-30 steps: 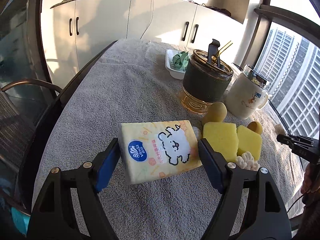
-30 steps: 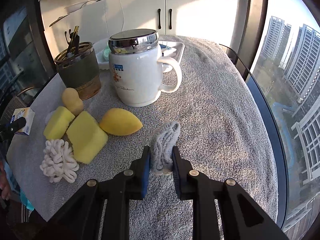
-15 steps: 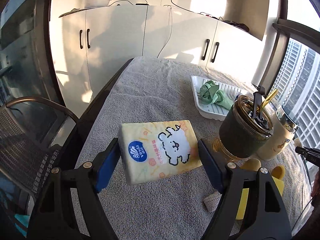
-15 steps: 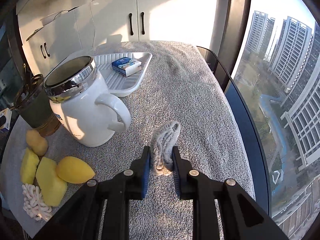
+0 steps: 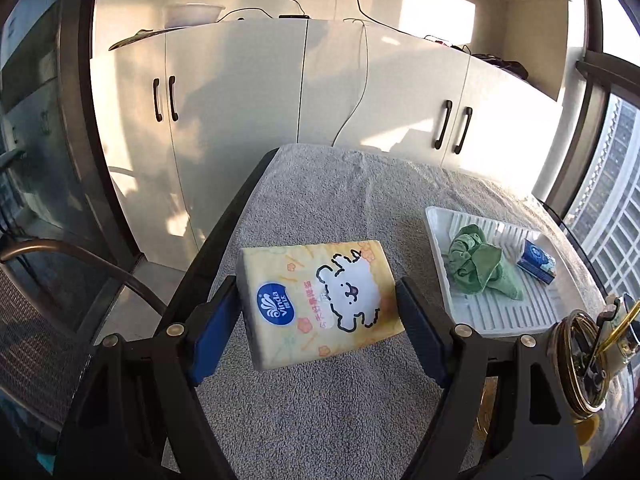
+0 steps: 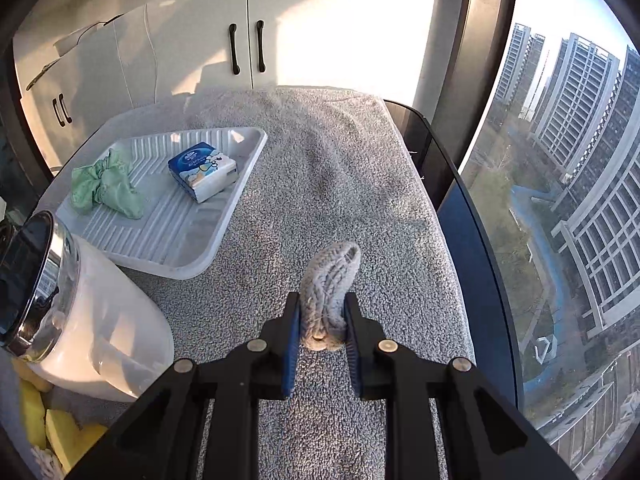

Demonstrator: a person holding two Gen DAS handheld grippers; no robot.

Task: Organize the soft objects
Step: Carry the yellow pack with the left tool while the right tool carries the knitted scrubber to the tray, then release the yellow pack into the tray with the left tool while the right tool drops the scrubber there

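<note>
From the left wrist we see our left gripper [image 5: 318, 322] clamped wide across a yellow tissue pack [image 5: 320, 300], held above the grey towel [image 5: 320, 400]; to the right lies the white tray [image 5: 440, 264] with a green cloth [image 5: 476, 264] and what looks like a small blue pack [image 5: 538, 260]. From the right wrist, our right gripper [image 6: 322, 320] is pinched tight on a grey knitted piece [image 6: 328, 284], with the white mug [image 6: 100, 340] at left.

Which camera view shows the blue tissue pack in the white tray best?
The right wrist view: the blue tissue pack lies whole and unobstructed in the tray, its top and side visible. In the left wrist view the pack is small, near the picture's right edge, seen end-on.
</note>
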